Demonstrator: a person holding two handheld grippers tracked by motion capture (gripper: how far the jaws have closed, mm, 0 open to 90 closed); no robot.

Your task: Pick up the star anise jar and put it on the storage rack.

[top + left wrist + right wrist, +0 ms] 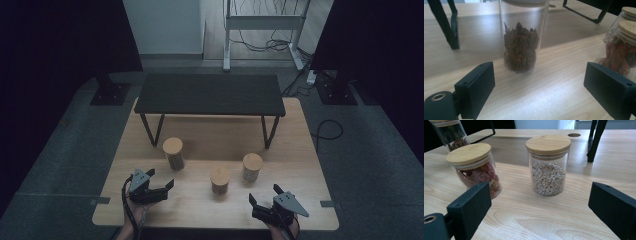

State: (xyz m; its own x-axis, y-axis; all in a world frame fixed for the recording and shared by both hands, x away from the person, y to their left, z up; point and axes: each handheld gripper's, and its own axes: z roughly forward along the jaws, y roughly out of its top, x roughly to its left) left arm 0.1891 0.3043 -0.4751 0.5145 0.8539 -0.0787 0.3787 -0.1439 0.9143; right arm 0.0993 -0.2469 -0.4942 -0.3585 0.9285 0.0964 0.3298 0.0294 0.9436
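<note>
Three lidded jars on desk (300,200), under shelf (210,94). Left gripper (161,178) jaws wide open, empty, aimed at dark-herb jar (521,37) ahead; right gripper (263,194) open, empty, facing grain jar (548,165), chilli jar (475,168) beside — lined up for grasp

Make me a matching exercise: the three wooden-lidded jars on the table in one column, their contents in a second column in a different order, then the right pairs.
Column one:
1. tall jar, at the left in the high view
2. middle jar, nearest the table's front edge
3. right jar

Column two:
A. small pale grains
B. dark brown dried clump
C. red dried pieces

Right pairs: 1-B, 2-C, 3-A. The left gripper view looks straight at the dark clump; the right gripper view shows the red pieces and the pale grains side by side.
</note>
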